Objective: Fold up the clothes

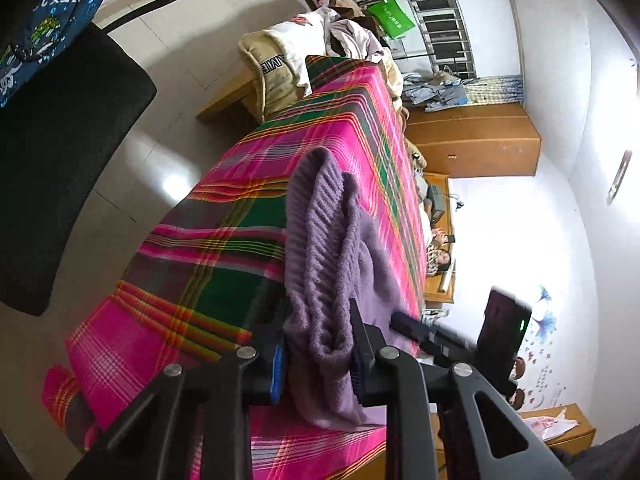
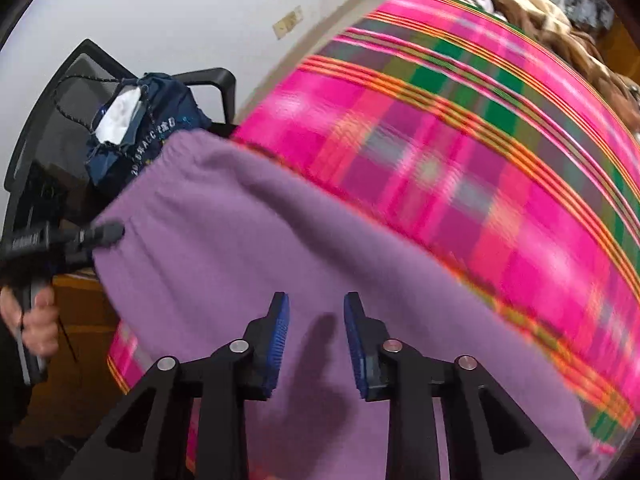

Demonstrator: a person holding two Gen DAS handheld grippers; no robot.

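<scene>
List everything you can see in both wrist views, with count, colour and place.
sweater: one, purple, on the bed's near edge, a bunched part between the left fingers
bedsheet: one, pink and green plaid, covering the bed
chair: one, black, beside the bed
bag: one, navy, on the chair
quilt: one, beige, at the bed's far end
cabinet: one, brown wood, against the wall
left gripper: one, black with blue pads, shut on the sweater
right gripper: one, black with blue pads, open above the sweater
hand: one, holding the left gripper's handle
</scene>
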